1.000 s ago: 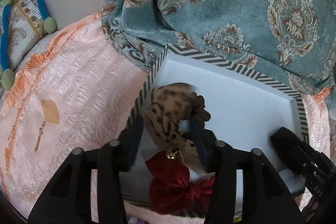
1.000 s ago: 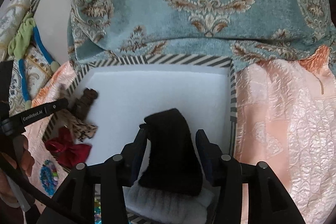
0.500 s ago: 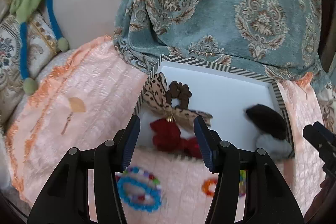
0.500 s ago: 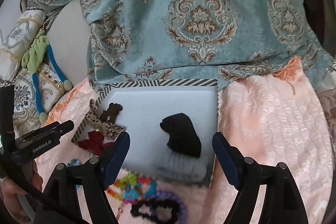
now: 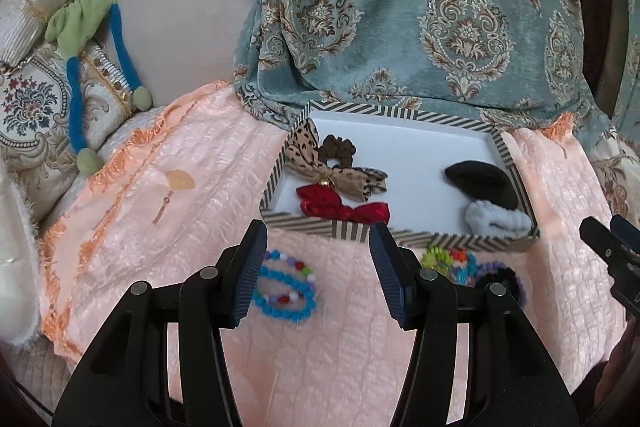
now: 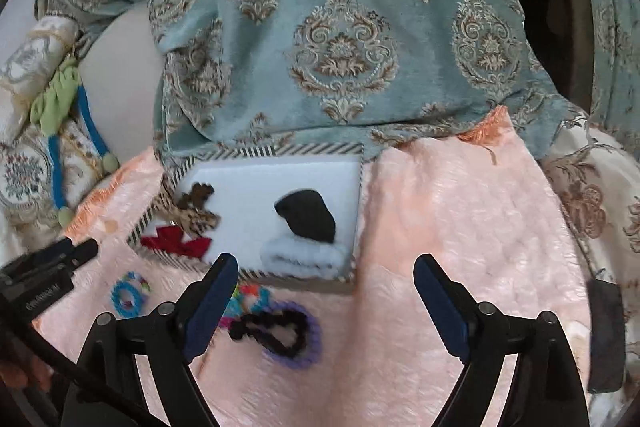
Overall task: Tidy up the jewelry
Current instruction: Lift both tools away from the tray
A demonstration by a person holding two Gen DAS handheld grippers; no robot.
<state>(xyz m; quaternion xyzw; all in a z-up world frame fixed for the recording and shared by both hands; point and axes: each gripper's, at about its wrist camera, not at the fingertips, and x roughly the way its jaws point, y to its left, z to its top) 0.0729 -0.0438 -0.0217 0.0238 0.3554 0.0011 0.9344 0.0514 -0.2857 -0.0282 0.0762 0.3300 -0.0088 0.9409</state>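
A striped box (image 5: 352, 229) lies on the peach cover. At its left end are a leopard bow (image 5: 348, 181), a brown scrunchie (image 5: 340, 147) and a red bow (image 5: 340, 207). At its right end a black hair piece (image 5: 480, 183) rests against a pale scrunchie (image 5: 496, 221). My left gripper (image 5: 318, 239) hangs open and empty over the box's near rim. My right gripper (image 6: 326, 267) has its jaws opening, with nothing between them. Below it are the black hair piece (image 6: 308, 213) and the pale scrunchie (image 6: 304, 255). Blue bead bracelets (image 5: 286, 287) and a black bead loop (image 6: 276, 331) lie loose in front of the box.
A teal patterned cloth (image 5: 440, 27) hangs right behind the box. Embroidered cushions with a green and blue cord (image 5: 76, 67) crowd the left. More coloured bracelets (image 5: 448, 261) lie near the box front. A dark flat object (image 6: 606, 335) sits at the cover's right edge.
Both grippers have pulled back and up from the box. The leopard bow and the black hair piece, then between the jaws, now lie in the box. The right jaws stand much wider.
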